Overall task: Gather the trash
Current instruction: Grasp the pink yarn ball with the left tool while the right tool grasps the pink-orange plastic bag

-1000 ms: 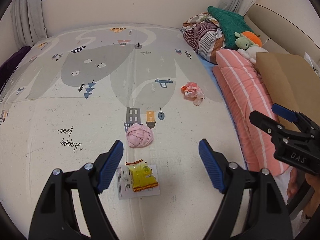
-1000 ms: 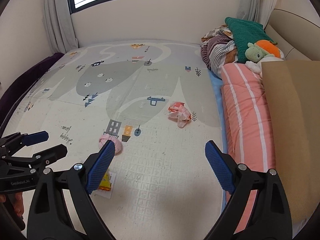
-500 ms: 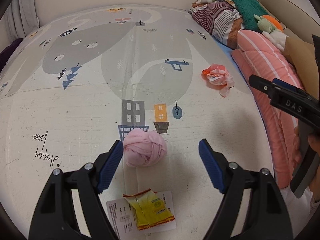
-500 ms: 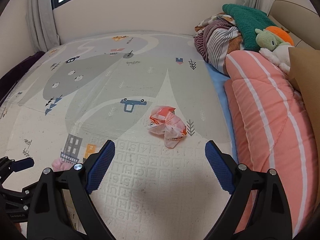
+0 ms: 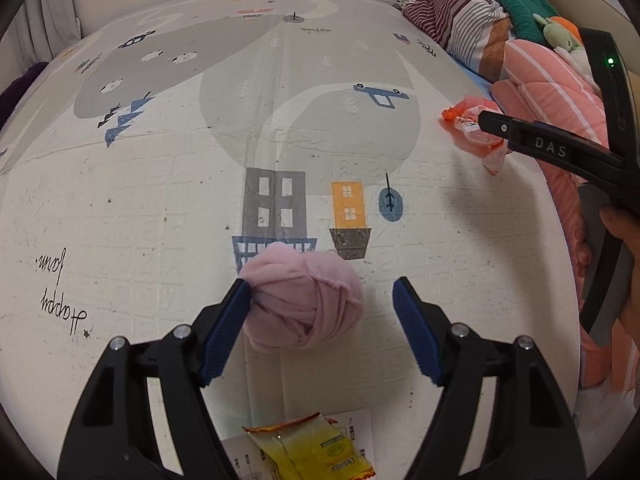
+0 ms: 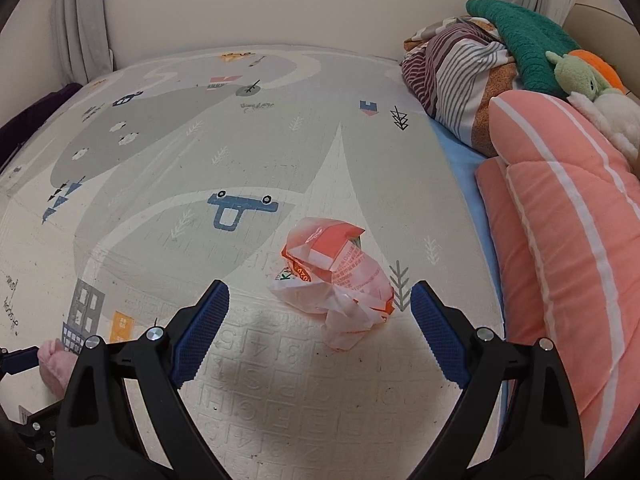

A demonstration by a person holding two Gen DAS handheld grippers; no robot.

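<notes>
Fingers of the left gripper (image 5: 321, 304): blue-padded, standing apart on either side of a pink cloth ball (image 5: 303, 296); the left pad touches or nearly touches the ball's edge, the right pad stands clear of it with mat showing between; the gap has just been narrowing a little, the ball between the pads but not clamped. Fingers of the right gripper (image 6: 320, 304): apart, wide; a crumpled orange-and-white wrapper (image 6: 336, 278) lies between and just beyond the tips, touched by neither pad. Pink cloth ball: knotted fabric, resting on the play mat (image 5: 160, 208) over a printed grey building; also seen at the lower left edge of the right wrist view (image 6: 54, 364). Yellow snack packet (image 5: 312, 454): flat, lying on a white printed card (image 5: 360, 424), low in the left wrist view between the gripper's arms. Orange-and-white wrapper in the left wrist view (image 5: 470, 122): at the right of the mat, partly behind the black tip of the right gripper (image 5: 496, 124); a hand (image 5: 624, 232) grips that tool at the frame's edge. Play mat: pale, printed with grey hills, houses, a blue car and script lettering. Pink striped quilt (image 6: 568, 240): rolled along the mat's right side, on a blue sheet (image 6: 464, 168). Striped bedding (image 6: 452, 80), green blanket (image 6: 520, 36), green-and-orange plush toy (image 6: 580, 72): heaped at the far right. Curtain (image 6: 84, 20): grey, far left corner.
</notes>
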